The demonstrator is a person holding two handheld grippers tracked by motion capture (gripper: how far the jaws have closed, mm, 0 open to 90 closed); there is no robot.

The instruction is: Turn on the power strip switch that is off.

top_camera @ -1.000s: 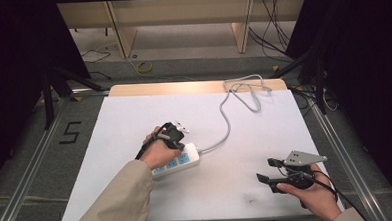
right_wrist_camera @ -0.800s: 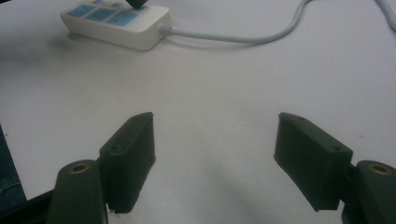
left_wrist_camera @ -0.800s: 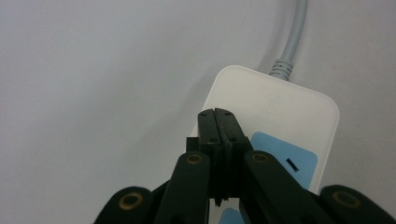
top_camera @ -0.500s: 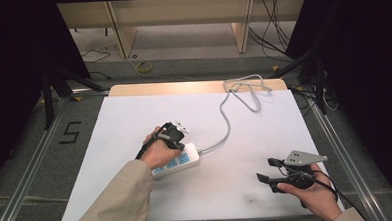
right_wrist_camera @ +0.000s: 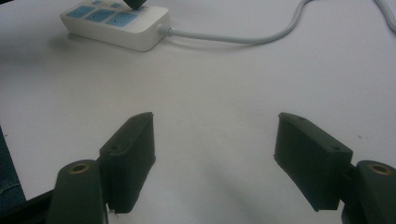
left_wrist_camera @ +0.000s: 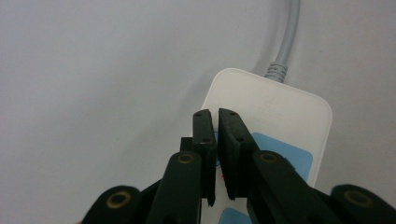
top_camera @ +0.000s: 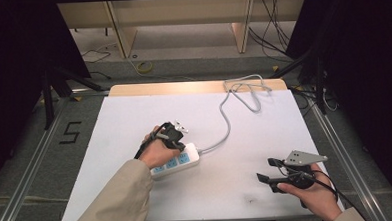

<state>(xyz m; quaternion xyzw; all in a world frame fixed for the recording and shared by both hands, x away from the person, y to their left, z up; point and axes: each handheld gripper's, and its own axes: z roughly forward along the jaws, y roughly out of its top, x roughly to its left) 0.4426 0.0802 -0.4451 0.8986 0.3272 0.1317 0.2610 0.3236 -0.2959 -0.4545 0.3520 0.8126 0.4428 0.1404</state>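
Black left gripper (left_wrist_camera: 217,122) nearly closed over power strip (left_wrist_camera: 280,116) — right gripper (right_wrist_camera: 215,154) wide.

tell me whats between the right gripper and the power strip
Nothing: in the right gripper view the stretch from the open right gripper to the power strip is bare white table. The strip's grey cord runs off to the side.

1. Left hand-held gripper (top_camera: 177,129): black body; two flat black jaws with small recessed screws, carried on rounded black arms with brass-coloured pivot bushings.
2. Right hand-held gripper (top_camera: 267,170): black body; grey three-cornered plate (top_camera: 306,157) on top with small holes; a thin black cable trails off toward 5 o'clock.
3. Right jaws: thick rectangular black pads, brass-coloured bushings at the arm ends.
4. Left arm: beige long sleeve (top_camera: 119,204).
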